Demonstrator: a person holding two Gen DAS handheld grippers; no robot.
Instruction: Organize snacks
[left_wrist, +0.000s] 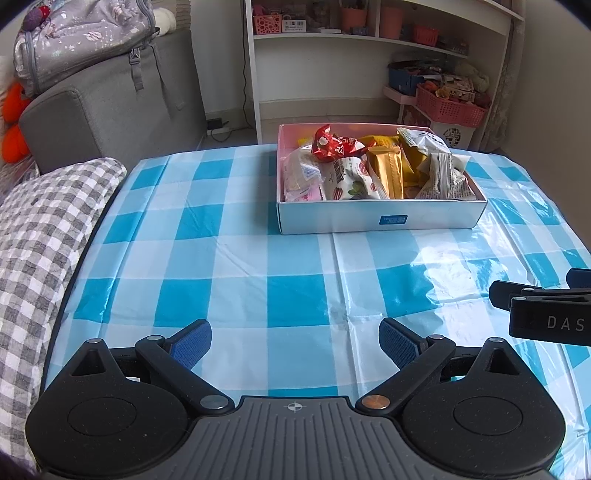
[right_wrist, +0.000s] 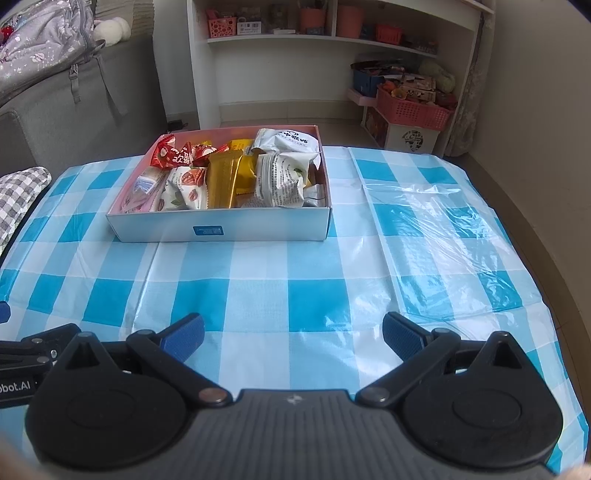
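Observation:
A shallow white box (left_wrist: 380, 219) (right_wrist: 221, 229) with a pink inside sits on the blue-and-white checked tablecloth (left_wrist: 258, 266) (right_wrist: 295, 280). It holds several wrapped snacks: a red packet (left_wrist: 334, 144) (right_wrist: 173, 153), a gold bar (left_wrist: 386, 170) (right_wrist: 221, 177), and white packets (left_wrist: 443, 173) (right_wrist: 282, 177). My left gripper (left_wrist: 295, 341) is open and empty, well short of the box. My right gripper (right_wrist: 293, 338) is open and empty, also short of the box. The right gripper shows at the right edge of the left wrist view (left_wrist: 543, 306).
A grey sofa (left_wrist: 110, 110) with a bag stands at the back left. A checked cushion (left_wrist: 44, 240) lies by the table's left edge. White shelves (left_wrist: 351, 37) and pink baskets (left_wrist: 448, 107) stand behind the table.

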